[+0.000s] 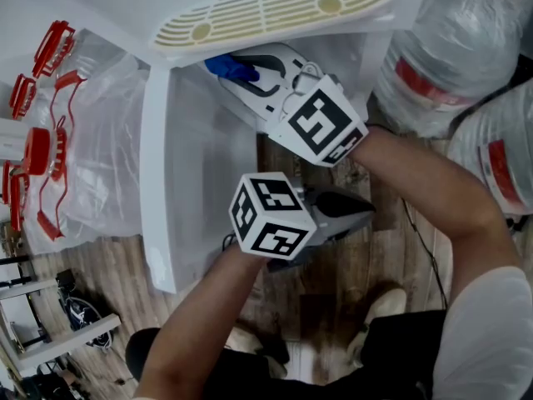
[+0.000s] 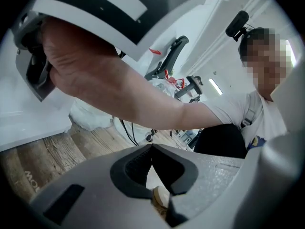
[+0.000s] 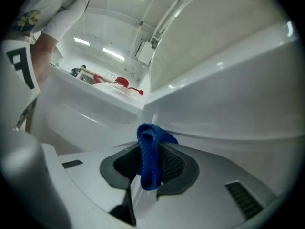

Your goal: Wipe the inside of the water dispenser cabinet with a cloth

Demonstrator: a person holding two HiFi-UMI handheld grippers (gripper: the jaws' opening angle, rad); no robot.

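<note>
— Two grippers here. Which one has the cloth?

— The right gripper. Its jaws are pinched on a folded bunch of the blue cloth, which sticks out past the tips. Gripper and cloth are both up inside the white cabinet, close to a wall.

— And the other one?

— The left gripper is held outside above the floor. Its jaws are pressed together at the tips with nothing between them.

— How will the cloth handle?

— I'd judge it light, soft and limp. It's a knitted or towelling weave that folds over itself, so it won't push back. Only the part beyond the tips will wipe, and gripped by a bunch like this it should hold. A thin edge might pull out when dragged on the wall. The walls look smooth, hard and glossy, so it should slide easily.

— Anything in the cabinet?

— Only the gripper and cloth, as far as the views reach. Its door is swung open at the left.

— Other containers?

— Clear bags on the left hold red plastic pieces. On the right are big bottles wrapped in film, but I can't tell whether they hold water.
</note>
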